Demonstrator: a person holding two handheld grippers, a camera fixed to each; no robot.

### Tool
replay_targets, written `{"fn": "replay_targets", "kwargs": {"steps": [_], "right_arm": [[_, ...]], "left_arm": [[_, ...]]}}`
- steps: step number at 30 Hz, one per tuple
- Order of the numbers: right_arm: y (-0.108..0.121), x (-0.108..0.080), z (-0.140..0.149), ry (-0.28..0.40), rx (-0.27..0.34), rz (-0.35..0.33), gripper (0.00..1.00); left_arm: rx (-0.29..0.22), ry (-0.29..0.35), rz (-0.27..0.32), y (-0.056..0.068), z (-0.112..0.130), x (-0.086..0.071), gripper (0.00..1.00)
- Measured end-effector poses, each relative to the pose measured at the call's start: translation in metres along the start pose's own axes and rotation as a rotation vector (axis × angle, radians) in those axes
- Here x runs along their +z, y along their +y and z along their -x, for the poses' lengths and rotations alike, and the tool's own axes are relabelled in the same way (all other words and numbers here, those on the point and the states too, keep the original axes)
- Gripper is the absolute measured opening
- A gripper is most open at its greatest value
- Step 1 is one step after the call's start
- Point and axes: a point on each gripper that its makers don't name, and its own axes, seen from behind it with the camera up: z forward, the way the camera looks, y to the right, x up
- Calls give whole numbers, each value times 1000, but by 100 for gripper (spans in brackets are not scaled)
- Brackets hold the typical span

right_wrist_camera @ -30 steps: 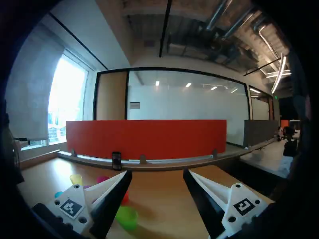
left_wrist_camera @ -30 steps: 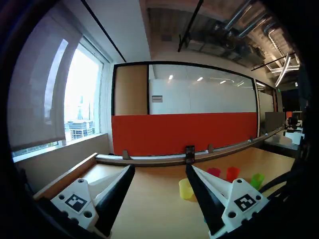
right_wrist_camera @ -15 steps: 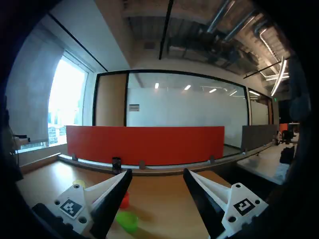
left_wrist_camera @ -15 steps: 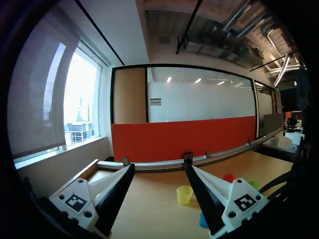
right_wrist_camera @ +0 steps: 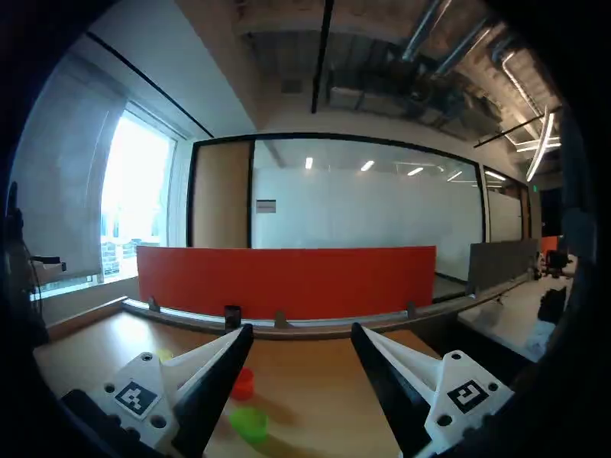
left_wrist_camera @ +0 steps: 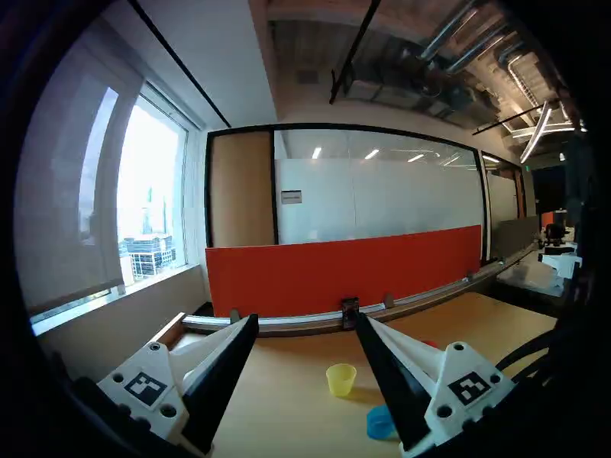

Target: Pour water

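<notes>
A: Left gripper [left_wrist_camera: 304, 319]?
B: Fingers spread wide, nothing between them. It hangs above the wooden table [left_wrist_camera: 290, 404]. The yellow cup [left_wrist_camera: 341, 379] stands upright ahead in the gap, apart from both fingers. The blue cup [left_wrist_camera: 378, 422] is partly hidden behind the finger at the view's right.
A: Right gripper [right_wrist_camera: 300, 330]?
B: Also wide, empty. The red cup [right_wrist_camera: 244, 383] and green cup [right_wrist_camera: 249, 424] sit close together on the table by the finger at the view's left.
A: Progress?
B: My read: nothing gripped, nothing tilted, pour not begun. Left: grasp a cup, lift, tip over another. Whether any cup holds water, cannot tell.
</notes>
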Motion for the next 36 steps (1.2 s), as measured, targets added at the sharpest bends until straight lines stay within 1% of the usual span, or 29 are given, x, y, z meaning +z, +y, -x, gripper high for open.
{"fn": "replay_targets", "kwargs": {"steps": [6,9,12,18,21,27,30,33,36], "right_arm": [[-2,2,-6,-35,36,-75,99],[5,8,-9,-52,41,-95,99],[18,17,-13,-57,40,-97,99],[37,26,-12,-97,45,-133,99],[46,28,-11,-115,41,-154,99],[54,30,-6,-141,-9,-214,99],[56,32,-10,-138,-21,-233,99],[53,34,-16,-129,-19,-250,99],[49,35,-20,-126,-18,-266,99]], "left_arm": [[11,10,-10,4,-18,-4,94],[15,14,-26,5,-24,-6,94],[16,5,-44,5,-23,-6,94],[29,-20,-73,9,-18,-6,94],[40,-28,-80,14,-15,-3,94],[62,-47,-79,29,-9,9,94],[64,-50,-79,35,-7,14,94],[64,-51,-79,40,-7,18,94],[64,-53,-82,40,-6,21,94]]}}
